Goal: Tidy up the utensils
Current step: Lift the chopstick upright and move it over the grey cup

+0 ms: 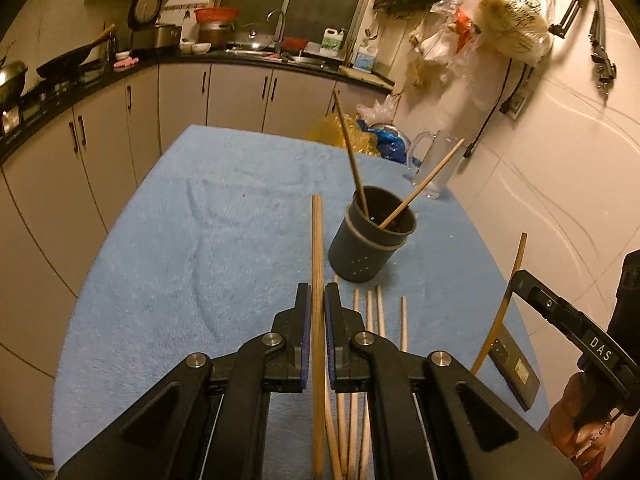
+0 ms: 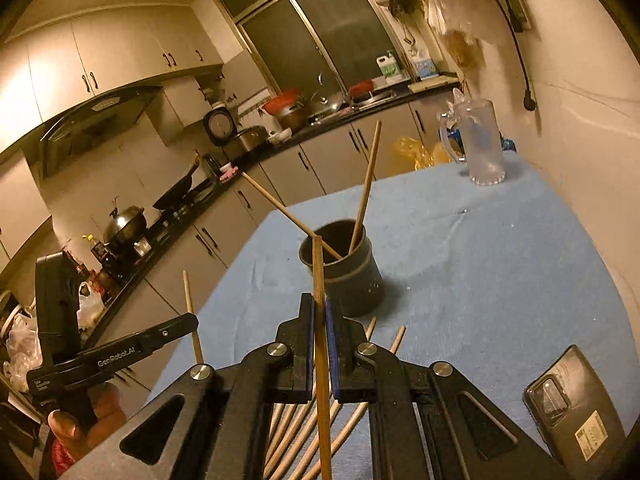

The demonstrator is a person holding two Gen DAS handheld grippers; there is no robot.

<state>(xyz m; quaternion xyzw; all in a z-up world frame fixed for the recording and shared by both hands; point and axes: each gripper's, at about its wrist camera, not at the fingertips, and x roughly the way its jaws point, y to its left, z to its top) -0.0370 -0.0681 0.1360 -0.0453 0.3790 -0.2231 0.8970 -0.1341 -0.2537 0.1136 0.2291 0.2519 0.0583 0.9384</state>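
Note:
A dark round utensil holder point(image 1: 366, 242) point(image 2: 345, 266) stands on the blue cloth and has two chopsticks leaning in it. My left gripper point(image 1: 317, 298) is shut on a wooden chopstick point(image 1: 317, 248), held above the cloth just short of the holder. My right gripper point(image 2: 319, 308) is shut on another chopstick point(image 2: 318, 268), its tip near the holder's rim. Several loose chopsticks point(image 1: 370, 312) point(image 2: 376, 328) lie on the cloth under both grippers. Each gripper with its chopstick shows at the edge of the other's view point(image 1: 560, 312) point(image 2: 120, 348).
A clear glass pitcher point(image 1: 430, 164) point(image 2: 482, 144) stands at the table's far corner by the wall. A black phone point(image 1: 514, 364) point(image 2: 576, 408) lies at the right edge of the blue-clothed table point(image 1: 180, 240). Kitchen cabinets and a cluttered counter point(image 1: 168, 60) run behind and to the left.

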